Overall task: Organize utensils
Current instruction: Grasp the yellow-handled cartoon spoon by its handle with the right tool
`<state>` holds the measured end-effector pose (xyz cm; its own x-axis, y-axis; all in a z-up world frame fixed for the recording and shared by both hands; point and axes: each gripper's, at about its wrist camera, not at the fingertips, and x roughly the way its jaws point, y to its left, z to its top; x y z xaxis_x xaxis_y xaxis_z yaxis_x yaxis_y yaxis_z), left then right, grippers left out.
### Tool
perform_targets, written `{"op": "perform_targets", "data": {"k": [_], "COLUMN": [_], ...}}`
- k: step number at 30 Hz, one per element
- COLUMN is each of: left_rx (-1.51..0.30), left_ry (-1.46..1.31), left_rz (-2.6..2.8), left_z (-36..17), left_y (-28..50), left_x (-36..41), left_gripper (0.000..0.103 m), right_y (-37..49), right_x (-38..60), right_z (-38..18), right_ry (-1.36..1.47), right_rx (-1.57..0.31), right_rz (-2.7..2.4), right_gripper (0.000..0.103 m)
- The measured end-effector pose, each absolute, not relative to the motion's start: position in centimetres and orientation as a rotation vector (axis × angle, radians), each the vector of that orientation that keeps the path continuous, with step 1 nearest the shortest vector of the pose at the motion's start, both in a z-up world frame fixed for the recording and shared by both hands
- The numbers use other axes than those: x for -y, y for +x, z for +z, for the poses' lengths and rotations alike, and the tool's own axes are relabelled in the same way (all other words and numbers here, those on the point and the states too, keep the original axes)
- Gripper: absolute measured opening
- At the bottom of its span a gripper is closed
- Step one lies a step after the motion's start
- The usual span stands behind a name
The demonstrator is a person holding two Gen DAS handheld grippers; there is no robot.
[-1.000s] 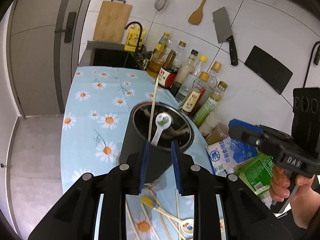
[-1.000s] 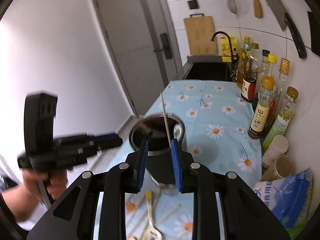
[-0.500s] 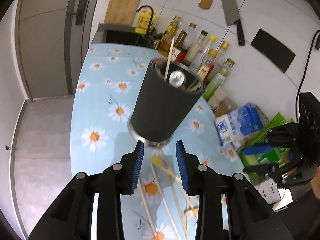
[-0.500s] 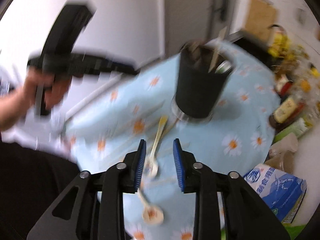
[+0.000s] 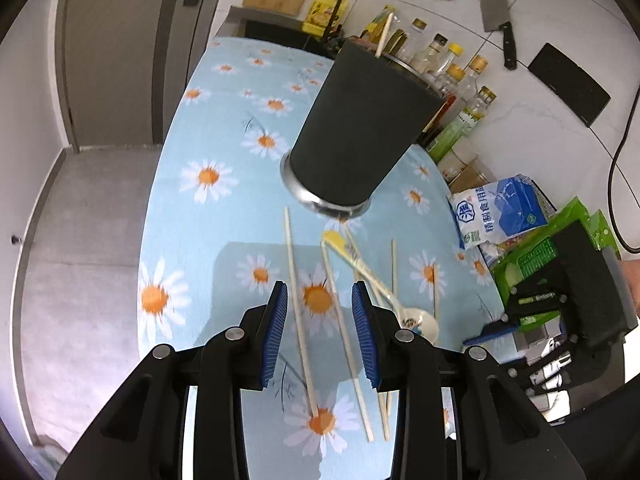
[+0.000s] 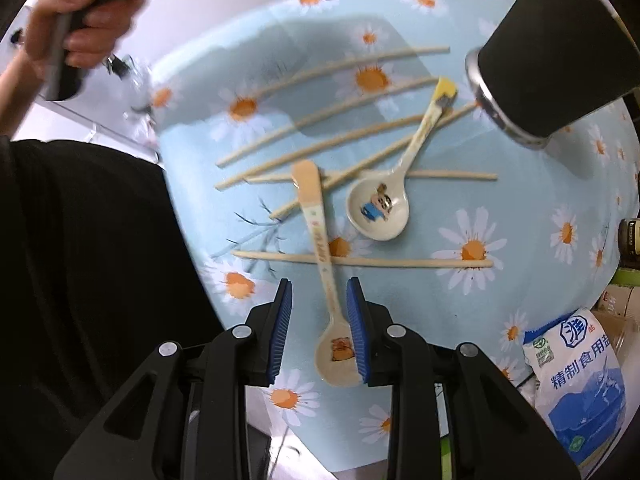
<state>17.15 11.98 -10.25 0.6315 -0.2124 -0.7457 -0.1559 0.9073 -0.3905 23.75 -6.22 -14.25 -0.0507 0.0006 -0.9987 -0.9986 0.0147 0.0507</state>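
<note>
A dark utensil cup stands on the daisy tablecloth with one chopstick sticking out; it also shows in the right wrist view. Several wooden chopsticks and two ceramic spoons lie loose in front of it. My left gripper is open above two chopsticks. My right gripper is open, low over the orange-handled spoon, whose handle runs between its fingers. The yellow-tipped cartoon spoon lies beside it.
Bottles line the wall behind the cup. A blue salt bag and green packets lie at the right. A sink is at the far end. The table's edge is near my body.
Both grippers have pulled back from the cup and dropped towards the loose utensils. The right gripper now points down over the orange-handled spoon; the left is over the chopsticks.
</note>
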Motion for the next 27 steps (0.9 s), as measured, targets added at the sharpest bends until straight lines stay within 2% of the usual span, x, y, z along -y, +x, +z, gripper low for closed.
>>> {"op": "perform_targets", "data": {"k": [5,10,27], "left_rx": [-0.91,-0.928,-0.983], "left_ry": [-0.485,-0.513,-0.52], "left_rz": [-0.022,0.001,-0.009], "left_z": [-11.5,-12.5,-13.7], "left_y": [16.1,15.6,16.3], "left_x": [-12.4,-13.2,-13.6], "left_gripper": [0.032,0.032,0.032], "right_y": [23.8,24.0,23.7], "right_x": [5.3,4.8,4.5], "right_z": [-16.0,-17.1,-18.1], "right_ry": [-1.224,-1.268,-1.275], "right_rx": [-1.299,-1.316,-1.343], "right_rz": [1.242,1.229,1.213], "right_gripper": [0.028,0.011,0.008]}}
